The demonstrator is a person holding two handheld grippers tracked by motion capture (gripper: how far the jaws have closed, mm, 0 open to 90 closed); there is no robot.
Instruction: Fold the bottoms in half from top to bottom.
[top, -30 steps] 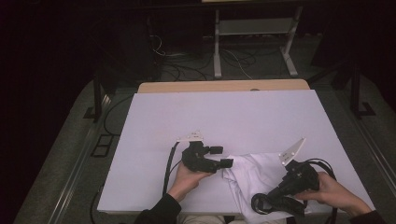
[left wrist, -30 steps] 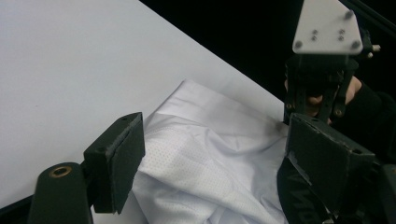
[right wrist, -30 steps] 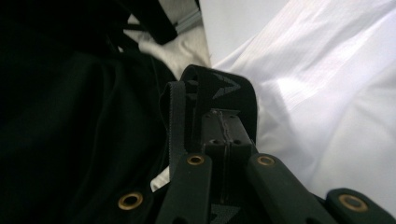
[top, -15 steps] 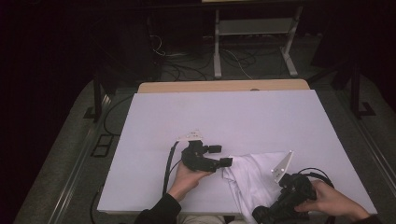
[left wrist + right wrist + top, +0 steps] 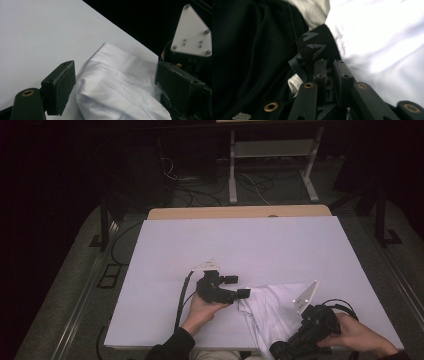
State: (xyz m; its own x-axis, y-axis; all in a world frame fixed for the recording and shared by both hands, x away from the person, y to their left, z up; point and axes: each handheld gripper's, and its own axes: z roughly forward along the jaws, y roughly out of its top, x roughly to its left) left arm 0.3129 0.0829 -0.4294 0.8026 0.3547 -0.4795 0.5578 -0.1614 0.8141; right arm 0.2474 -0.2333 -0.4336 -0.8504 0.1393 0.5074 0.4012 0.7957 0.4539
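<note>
The left gripper [image 5: 235, 287] rests on the tabletop [image 5: 260, 245], jaws wide and empty, just beside the white garment [image 5: 272, 312]. The right gripper [image 5: 329, 67] has just been opening its jaws; they stand narrow, with the garment's black patterned band [image 5: 315, 47] between them. The garment lies at the near tabletop edge; open surface extends beyond it.

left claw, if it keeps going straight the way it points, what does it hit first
Most likely the white cloth: in the left gripper view it lies bunched directly ahead between the open left claw jaws. Depth is hard to judge, so contact may be immediate.
</note>
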